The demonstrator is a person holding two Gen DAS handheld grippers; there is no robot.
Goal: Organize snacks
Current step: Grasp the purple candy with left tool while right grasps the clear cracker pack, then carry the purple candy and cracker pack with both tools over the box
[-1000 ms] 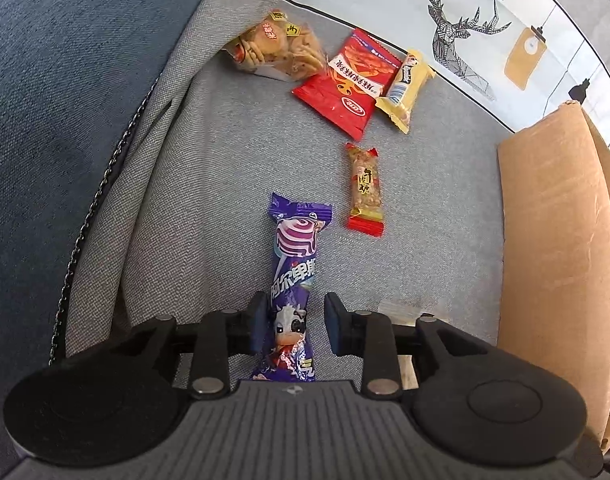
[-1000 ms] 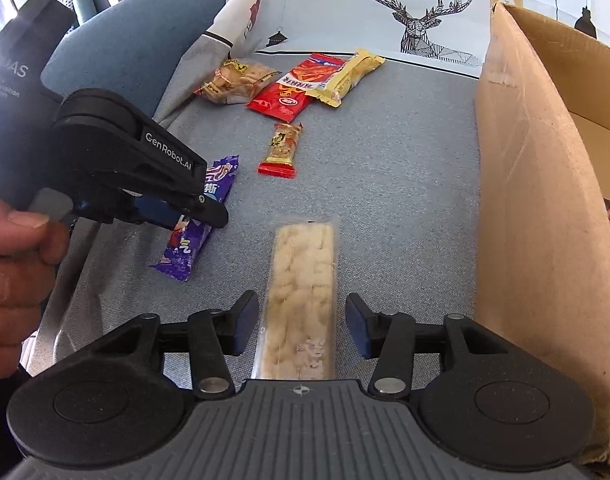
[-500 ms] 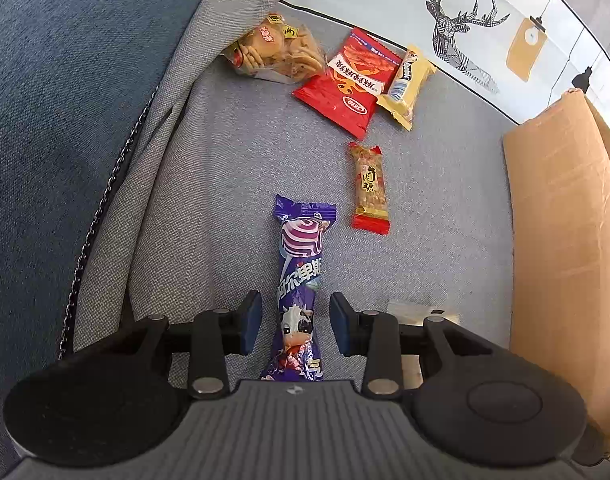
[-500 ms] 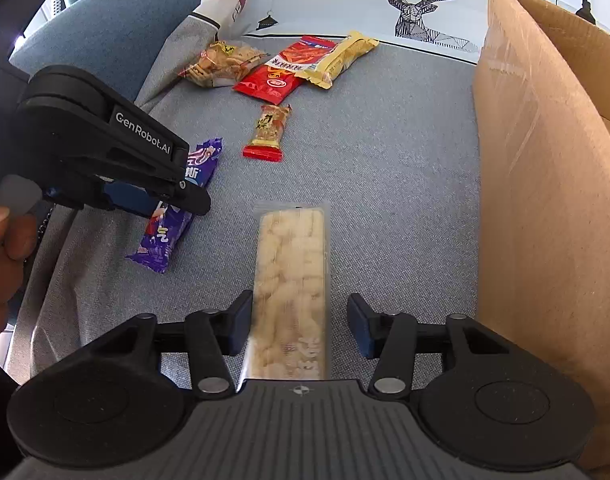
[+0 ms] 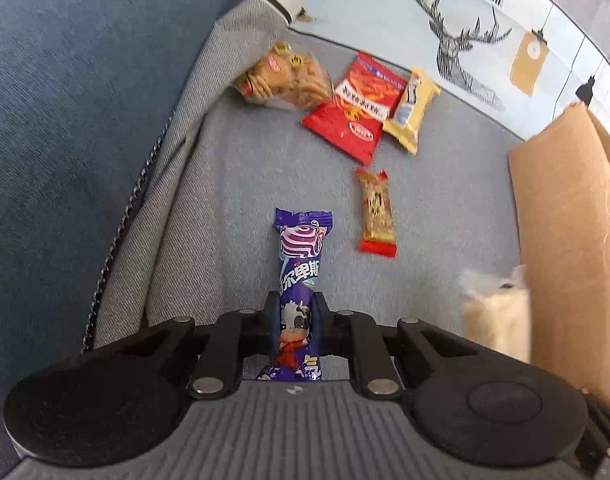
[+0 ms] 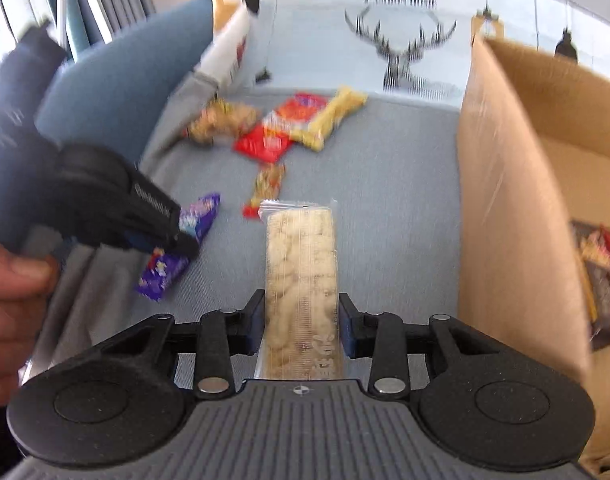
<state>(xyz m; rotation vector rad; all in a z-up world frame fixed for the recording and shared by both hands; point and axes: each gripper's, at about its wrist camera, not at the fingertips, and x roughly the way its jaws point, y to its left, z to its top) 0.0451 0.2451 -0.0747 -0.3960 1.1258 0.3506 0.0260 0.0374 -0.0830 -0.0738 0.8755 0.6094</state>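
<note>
Seat surface: I work over a grey sofa seat (image 5: 241,184); its left edge meets a blue armrest (image 5: 65,120), its far edge a printed deer cushion (image 5: 465,40), and its right edge is walled by a cardboard box (image 5: 561,240).
Open room: I see bare fabric mid-seat, between the far snack group and my two claws; the box wall stands just beside my right-hand load.
Left gripper (image 5: 293,322): the jaws are closing with the purple candy bar (image 5: 299,272) between them, the pads at its sides near its close end.
Purple candy bar position: it lies lengthwise away from the claw, toward the seat's left edge; in the right wrist view it is blurred but sits under the left gripper (image 6: 185,240).
Right gripper (image 6: 301,322): the jaws are closing around the clear pack of pale puffed snack (image 6: 301,276); the pads meet its long edges.
Pale pack position: it sticks out forward from the claw, near the seat's right edge, beside the box.
Count, loose on seat: four, namely one clear biscuit bag (image 5: 285,76), one red packet (image 5: 355,108), one yellow packet (image 5: 411,110), all at the far edge, and one small red-ended bar (image 5: 377,212) mid-seat.
Count, in claws: two.
Box contents: I see a few wrappers (image 6: 601,268) inside, too blurred to count.
Hand (image 6: 9,300): one, holding the left gripper.
</note>
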